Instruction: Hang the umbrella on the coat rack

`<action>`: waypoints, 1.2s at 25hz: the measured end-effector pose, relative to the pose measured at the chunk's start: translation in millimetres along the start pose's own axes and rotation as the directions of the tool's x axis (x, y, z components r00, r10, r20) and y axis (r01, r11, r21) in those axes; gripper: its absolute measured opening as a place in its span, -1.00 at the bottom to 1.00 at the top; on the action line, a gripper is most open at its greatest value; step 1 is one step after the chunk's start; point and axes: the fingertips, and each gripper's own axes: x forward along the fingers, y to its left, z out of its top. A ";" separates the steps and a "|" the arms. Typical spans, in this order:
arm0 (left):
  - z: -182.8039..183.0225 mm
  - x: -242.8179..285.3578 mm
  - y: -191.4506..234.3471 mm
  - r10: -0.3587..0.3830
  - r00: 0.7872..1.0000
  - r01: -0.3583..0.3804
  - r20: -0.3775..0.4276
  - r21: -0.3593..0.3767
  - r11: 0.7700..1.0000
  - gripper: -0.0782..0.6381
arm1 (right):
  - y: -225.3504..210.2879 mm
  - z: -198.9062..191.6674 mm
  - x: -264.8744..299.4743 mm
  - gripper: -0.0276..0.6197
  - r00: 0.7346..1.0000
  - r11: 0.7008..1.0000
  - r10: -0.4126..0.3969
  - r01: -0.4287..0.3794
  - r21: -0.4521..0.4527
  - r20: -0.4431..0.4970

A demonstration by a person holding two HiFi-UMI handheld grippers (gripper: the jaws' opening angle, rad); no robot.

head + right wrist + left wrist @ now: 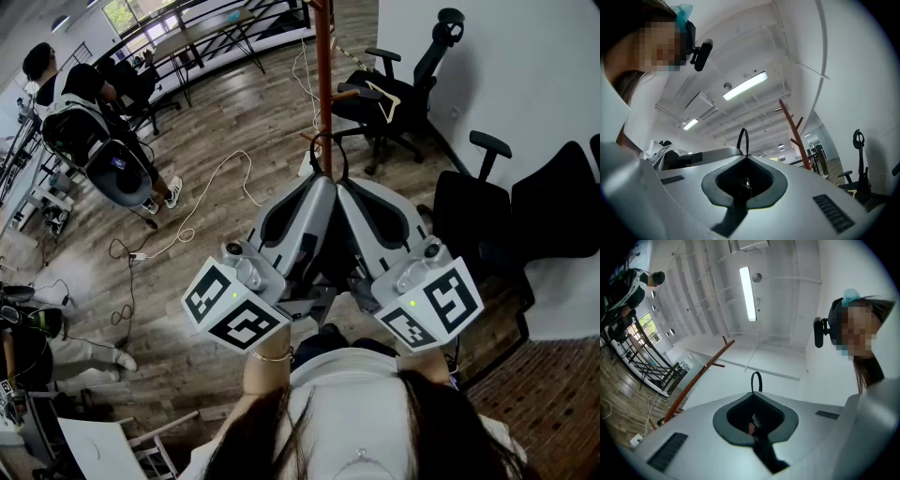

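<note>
The coat rack is a red-brown pole [323, 75] with short pegs [349, 94], standing just ahead; it also shows as a leaning pole [701, 373] and a branched pole [792, 126]. My left gripper [322, 185] and right gripper [340, 186] are held side by side, tips together near the pole. Both are shut on the dark folded umbrella [328, 267], which hangs between them. Its black strap loop [328, 155] sticks up past the tips, touching or just in front of the pole. The loop [755, 380] rises above the left gripper [754, 392], and the loop [742, 139] above the right gripper [743, 157].
Black office chairs [398, 84] [525, 211] stand to the right along the white wall [506, 66]; one carries a wooden hanger [380, 92]. White cables [211, 187] trail over the wooden floor. People [89, 122] stand by desks at the far left.
</note>
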 end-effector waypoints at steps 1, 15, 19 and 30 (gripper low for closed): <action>-1.5 -0.9 0.3 -0.003 1.000 0.003 -0.001 -0.005 1.000 -0.76 | 0.3 -1.3 -1.0 -0.81 1.000 1.000 0.000 0.000 -0.003 0.000; -7.7 -4.2 8.1 -0.046 0.999 0.046 -0.013 -0.039 0.998 -0.76 | -0.8 -10.9 -1.4 -0.81 0.999 0.999 -0.048 0.048 -0.005 0.008; -3.5 -3.7 6.5 -0.058 0.998 0.058 -0.014 -0.034 0.998 -0.76 | 0.8 -7.6 0.4 -0.81 0.999 0.999 -0.051 0.051 -0.005 0.014; -0.3 18.0 21.3 -0.062 0.998 0.062 -0.004 -0.025 0.998 -0.76 | -20.5 -4.1 15.9 -0.81 0.998 0.998 -0.054 0.055 -0.013 0.029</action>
